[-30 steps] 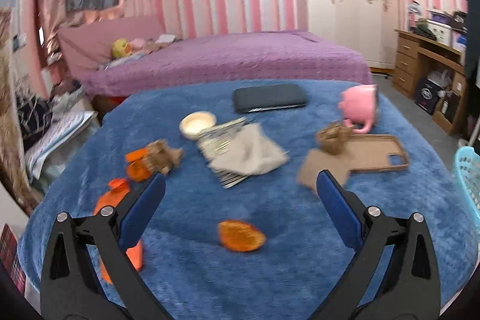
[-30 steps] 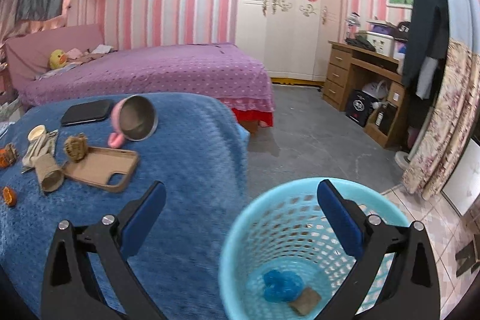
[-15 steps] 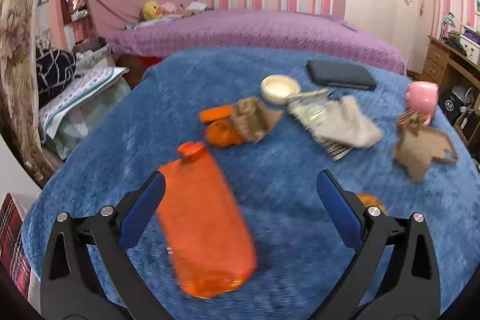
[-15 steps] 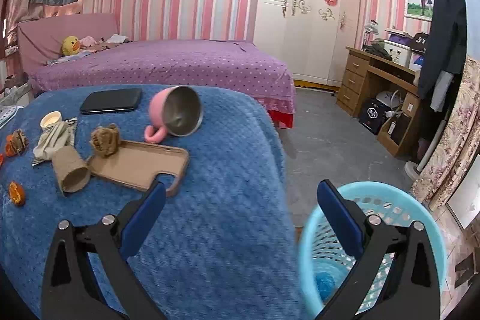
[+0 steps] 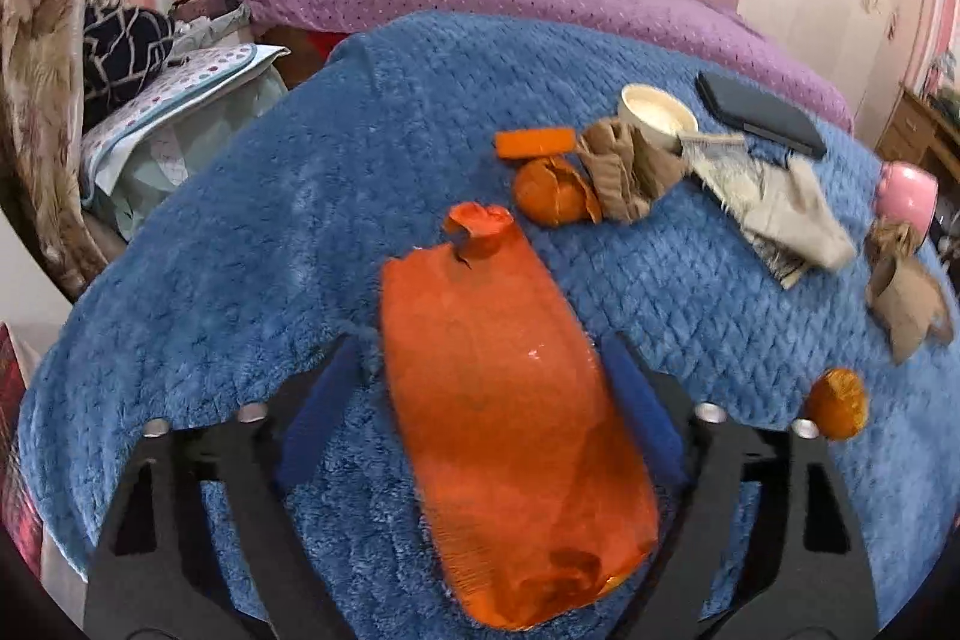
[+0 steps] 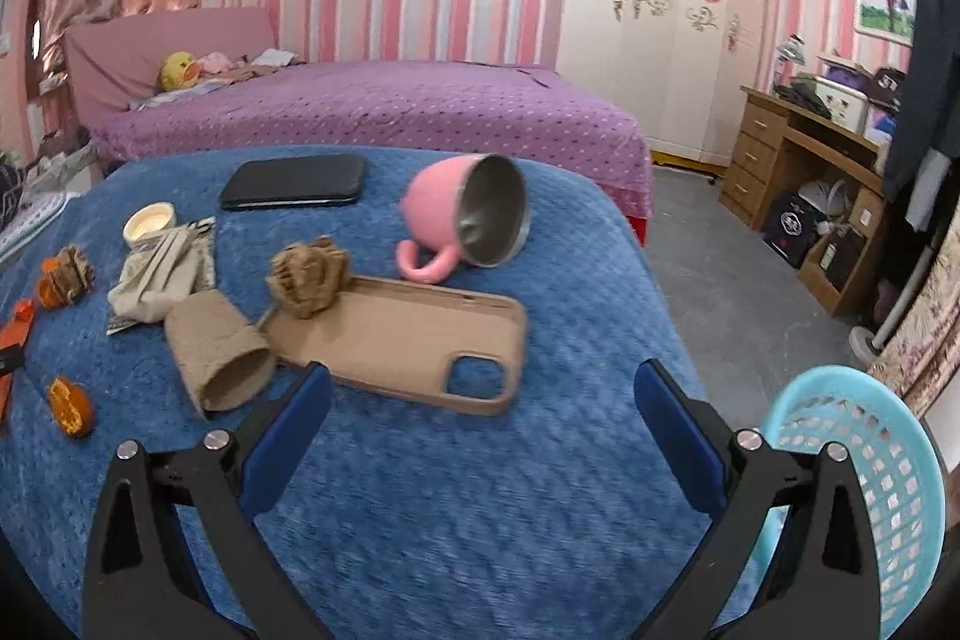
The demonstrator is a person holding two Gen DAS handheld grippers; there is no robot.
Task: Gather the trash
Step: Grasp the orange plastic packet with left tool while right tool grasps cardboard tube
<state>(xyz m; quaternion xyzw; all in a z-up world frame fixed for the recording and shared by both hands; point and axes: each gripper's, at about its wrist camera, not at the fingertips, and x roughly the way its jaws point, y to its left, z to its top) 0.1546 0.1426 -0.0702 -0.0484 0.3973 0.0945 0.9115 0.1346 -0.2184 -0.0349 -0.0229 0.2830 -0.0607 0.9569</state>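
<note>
Left gripper [image 5: 480, 382] closing on an orange bag [image 5: 510, 400] lying on the blue blanket [image 5: 270, 220].

The bag lies lengthwise between the jaws; the right pad looks at its side, the left a little off. It seems light, crinkly, slippery and easily crushed, best pinched across its middle. Right gripper [image 6: 480, 406] hangs spread and empty, basket [image 6: 864, 454] beside it; peel [image 5: 555, 193] remains.
</note>
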